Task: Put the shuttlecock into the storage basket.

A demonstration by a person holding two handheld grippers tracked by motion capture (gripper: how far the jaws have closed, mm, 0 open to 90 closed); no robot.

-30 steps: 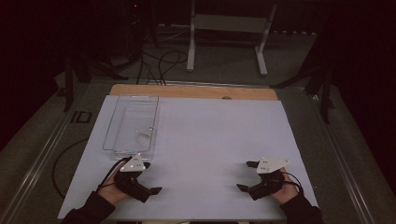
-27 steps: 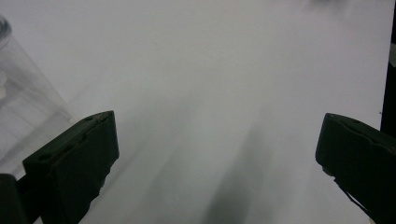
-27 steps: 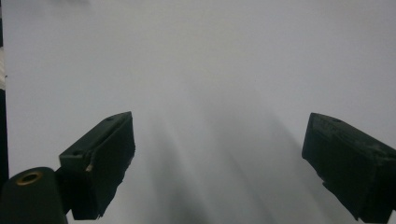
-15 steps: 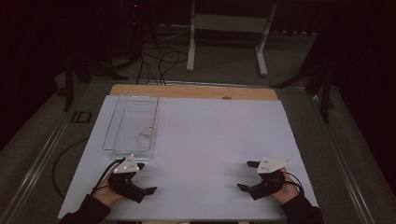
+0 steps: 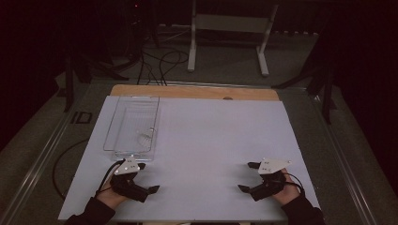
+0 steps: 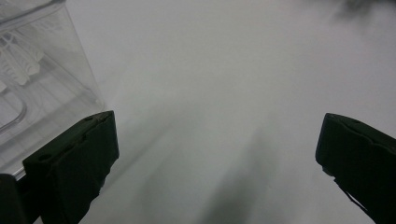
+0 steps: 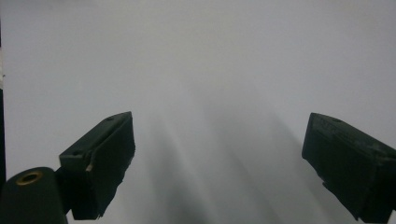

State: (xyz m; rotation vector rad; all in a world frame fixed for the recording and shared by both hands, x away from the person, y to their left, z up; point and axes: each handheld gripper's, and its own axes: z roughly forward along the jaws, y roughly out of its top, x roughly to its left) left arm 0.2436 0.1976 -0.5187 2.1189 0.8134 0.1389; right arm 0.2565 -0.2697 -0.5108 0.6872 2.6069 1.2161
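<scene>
A clear plastic bin (image 5: 132, 125) sits near the far left corner of the white tabletop (image 5: 206, 140), its long sides running front to back. Inside it, toward its near end, lies a small white object (image 5: 146, 136) with a feathery skirt, possibly a shuttlecock, though it is too small and pale to be sure. In the left gripper view the bin's (image 6: 42, 79) near corner stands just beside the left-hand jaw, and the white object (image 6: 18, 58) shows through the wall.

The left gripper (image 5: 147, 178) rests low over the tabletop near the front edge, just in front of the bin, held in a hand (image 5: 109, 194). Its jaws are spread wide with nothing between them but bare white surface.

Well apart from it, near the front right corner, the right gripper (image 5: 248, 176) is held in the other hand (image 5: 287, 190). Its jaws also stand wide apart and grip nothing.
</scene>
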